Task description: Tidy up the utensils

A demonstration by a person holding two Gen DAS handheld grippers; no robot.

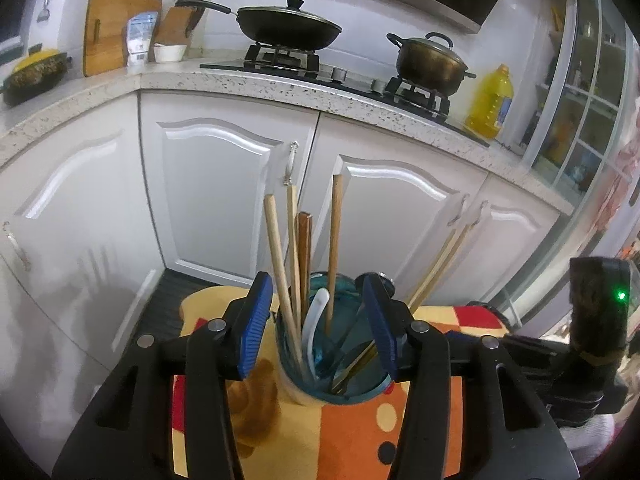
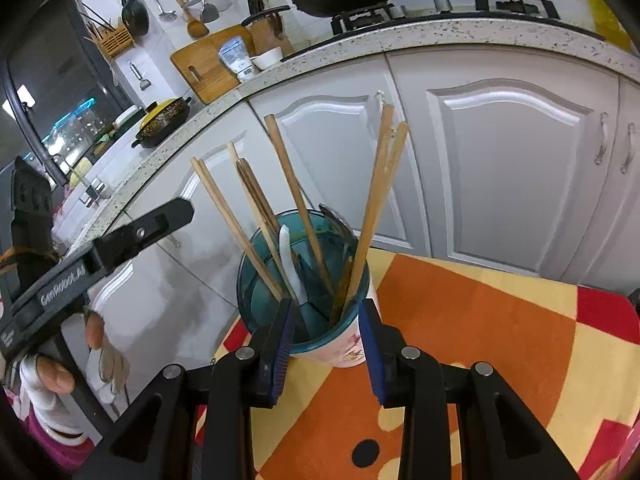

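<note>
A cup with a teal rim (image 1: 340,394) (image 2: 304,344) stands near the edge of a table under an orange, yellow and red cloth (image 2: 460,320). It holds several wooden chopsticks (image 1: 280,264) (image 2: 296,200), a white spoon (image 1: 310,328) (image 2: 290,264) and dark utensils. My left gripper (image 1: 316,322) is open, its blue pads on either side of the cup, not touching it. My right gripper (image 2: 326,344) is open just in front of the cup, pads beside its rim. The left gripper's body shows at the left of the right wrist view (image 2: 80,268).
White cabinet doors (image 1: 224,184) and a speckled counter (image 1: 280,84) stand behind the table. On the counter are a stove with a wok (image 1: 288,26) and a pot (image 1: 430,62), a yellow oil bottle (image 1: 490,100) and a cutting board (image 1: 116,32). The floor lies beyond the table edge.
</note>
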